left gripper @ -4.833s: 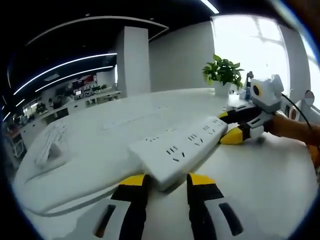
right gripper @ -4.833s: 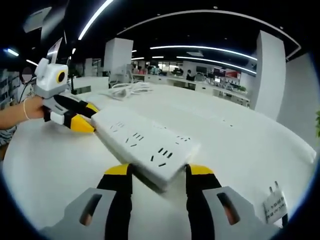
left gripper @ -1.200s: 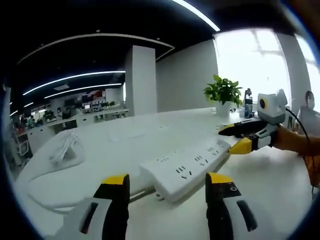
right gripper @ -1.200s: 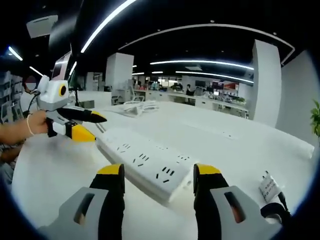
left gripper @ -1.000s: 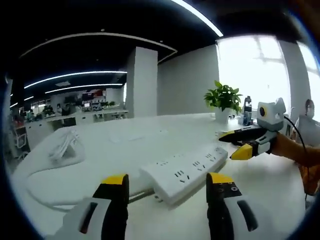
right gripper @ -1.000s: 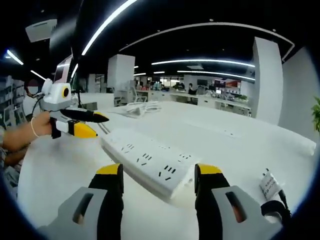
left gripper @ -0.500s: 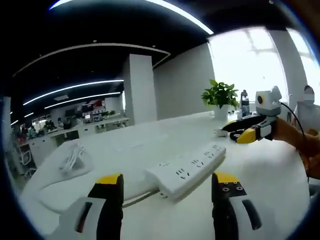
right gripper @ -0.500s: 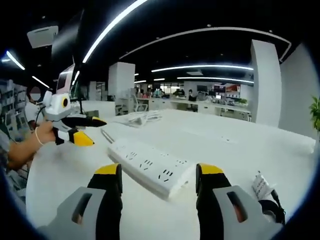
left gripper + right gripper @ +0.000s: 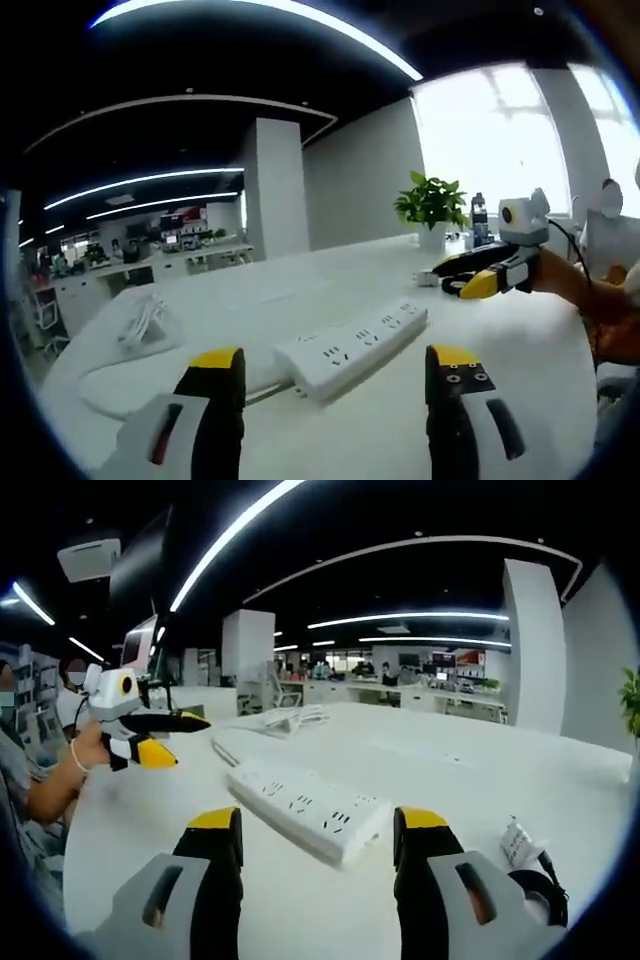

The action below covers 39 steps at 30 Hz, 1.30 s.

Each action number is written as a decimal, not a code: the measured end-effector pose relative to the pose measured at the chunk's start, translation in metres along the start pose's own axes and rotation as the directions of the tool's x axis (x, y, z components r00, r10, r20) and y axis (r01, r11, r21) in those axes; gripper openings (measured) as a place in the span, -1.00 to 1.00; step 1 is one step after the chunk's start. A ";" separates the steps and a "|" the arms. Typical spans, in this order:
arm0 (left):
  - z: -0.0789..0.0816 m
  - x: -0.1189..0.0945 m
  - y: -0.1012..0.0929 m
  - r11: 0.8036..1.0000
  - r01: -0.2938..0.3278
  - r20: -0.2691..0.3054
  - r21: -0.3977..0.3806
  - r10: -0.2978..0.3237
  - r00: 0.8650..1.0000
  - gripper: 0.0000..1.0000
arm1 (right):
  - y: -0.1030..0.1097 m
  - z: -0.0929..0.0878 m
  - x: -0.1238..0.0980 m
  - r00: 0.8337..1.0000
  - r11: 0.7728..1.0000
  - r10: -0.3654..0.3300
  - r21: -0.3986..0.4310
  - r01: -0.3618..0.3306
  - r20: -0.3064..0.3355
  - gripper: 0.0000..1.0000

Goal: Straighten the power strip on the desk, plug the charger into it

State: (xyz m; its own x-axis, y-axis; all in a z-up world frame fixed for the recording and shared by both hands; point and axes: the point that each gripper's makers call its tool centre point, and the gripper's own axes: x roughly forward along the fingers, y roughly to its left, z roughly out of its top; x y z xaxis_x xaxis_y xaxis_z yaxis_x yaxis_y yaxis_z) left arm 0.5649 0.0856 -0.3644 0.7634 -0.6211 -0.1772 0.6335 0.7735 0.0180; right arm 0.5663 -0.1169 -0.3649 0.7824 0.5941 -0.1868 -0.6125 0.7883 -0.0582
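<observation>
A long white plastic power strip (image 9: pixel 349 345) lies flat on the white desk (image 9: pixel 520 330), free of both tools. The left gripper (image 9: pixel 330 375) and right gripper (image 9: pixel 315 835) hover above it, jaws spread wide and holding nothing. Straightening looks finished; next, the right gripper must reach the white charger with black cord (image 9: pixel 522 852) beside it.

In the left gripper view, the left gripper (image 9: pixel 332 368) has its two yellow-tipped jaws spread wide with nothing between them. The right gripper (image 9: pixel 468 277) shows at the right, held in a hand (image 9: pixel 570 283), its jaws slightly parted and bare. In the right gripper view, the right gripper's jaws are likewise wide apart, and the left gripper's jaws part slightly at the left.
</observation>
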 end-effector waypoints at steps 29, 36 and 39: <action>-0.008 -0.029 -0.014 0.997 -0.055 0.044 -0.062 0.058 0.997 0.47 | -0.054 -0.018 -0.043 0.995 0.996 -0.093 -0.003 0.093 -0.040 0.20; -0.009 -0.032 -0.016 0.997 -0.053 0.040 -0.053 0.055 0.998 0.47 | -0.075 -0.028 -0.059 0.987 0.990 -0.140 -0.016 0.139 -0.080 0.19; -0.008 -0.032 -0.018 0.997 -0.048 0.043 -0.055 0.050 0.998 0.47 | -0.081 -0.031 -0.064 0.984 0.988 -0.153 -0.015 0.153 -0.094 0.19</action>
State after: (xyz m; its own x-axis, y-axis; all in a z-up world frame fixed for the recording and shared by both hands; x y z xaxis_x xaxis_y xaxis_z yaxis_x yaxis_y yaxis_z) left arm 0.5281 0.0924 -0.3671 0.7991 -0.5861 -0.1340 0.5882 0.8083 -0.0279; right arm 0.5628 -0.2238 -0.3787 0.8529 0.4486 -0.2669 -0.4876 0.8673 -0.1005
